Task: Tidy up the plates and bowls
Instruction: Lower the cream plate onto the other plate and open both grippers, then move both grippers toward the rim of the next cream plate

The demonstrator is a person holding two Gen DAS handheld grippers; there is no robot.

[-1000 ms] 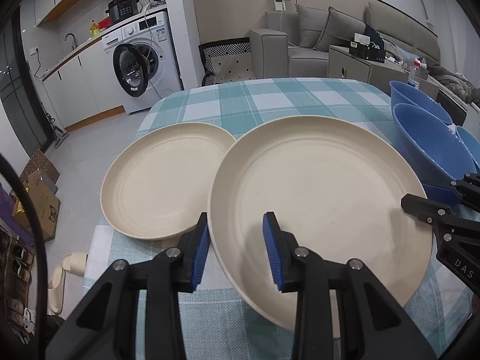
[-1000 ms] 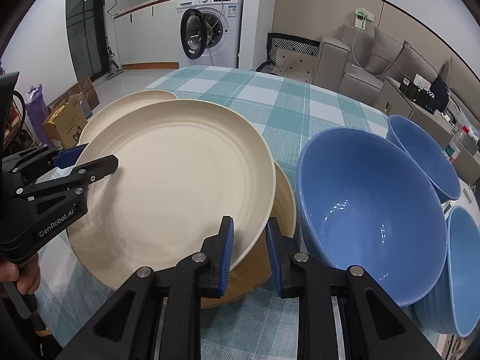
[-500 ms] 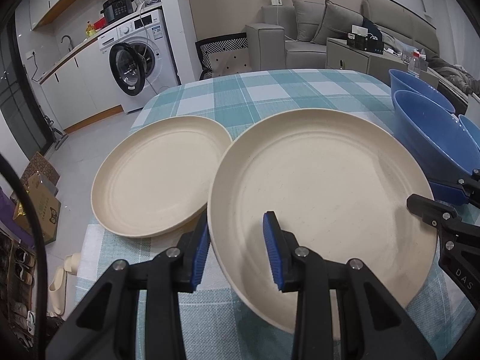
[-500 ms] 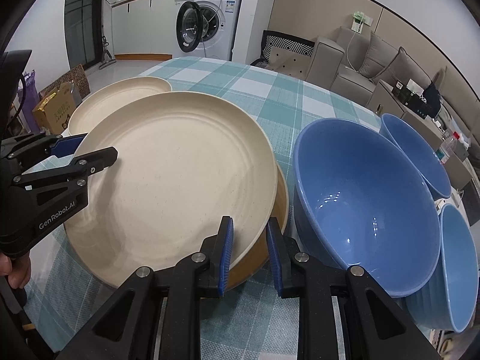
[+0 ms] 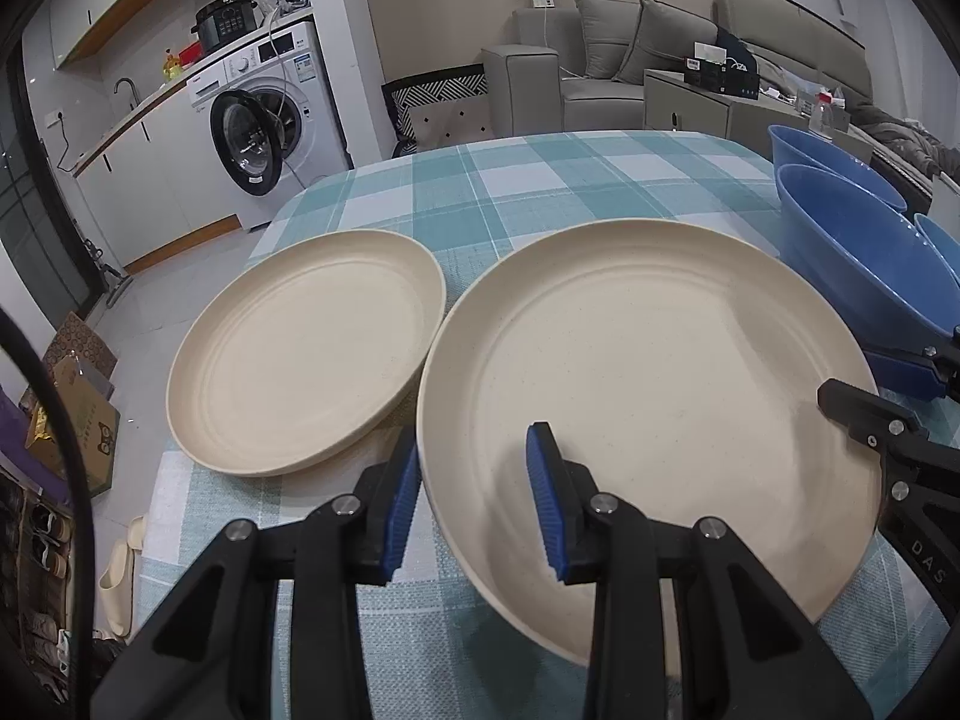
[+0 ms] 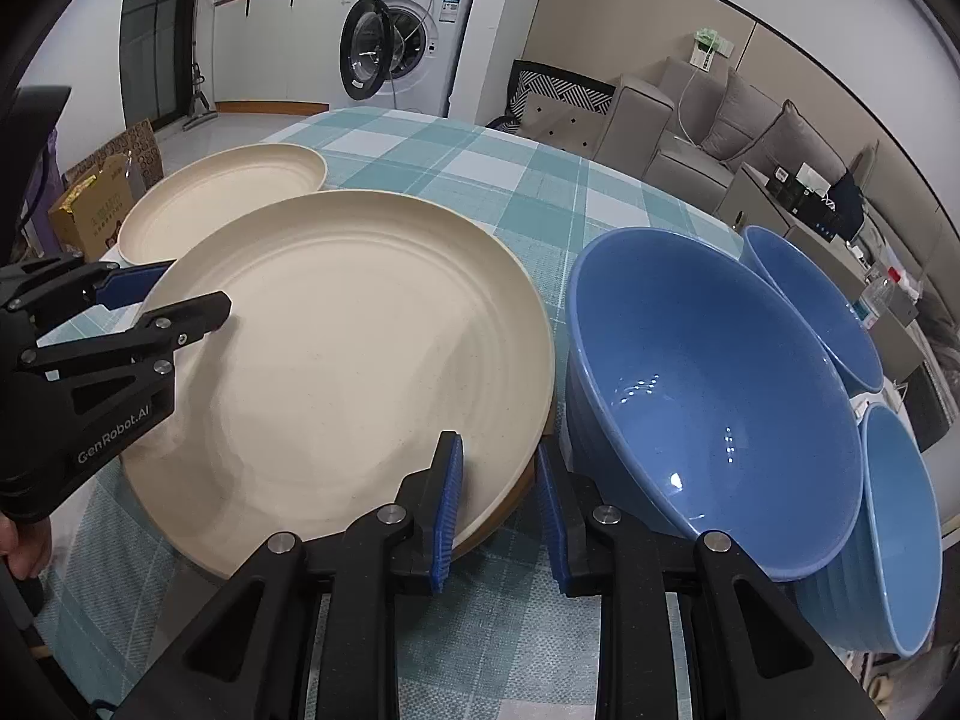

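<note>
Evidently both grippers share one cream plate (image 5: 648, 384), so it stays level above a darker plate (image 6: 510, 510) near the table's (image 5: 540, 180) front edge. The left gripper (image 5: 474, 504) and right gripper (image 6: 498, 504) straddle opposite rims; whether the pads pinch, I cannot tell.

We have open checked tablecloth (image 5: 540, 180) across the far half of the table, so a gripper can pass freely there. On the right, three blue bowls (image 6: 708, 384) crowd together, the nearest just beside the big cream plate (image 6: 336, 360), leaving only a thin gap. On the left, the second cream plate (image 5: 300, 354) sits just beside the big one, so we see barely any passage between them.
</note>
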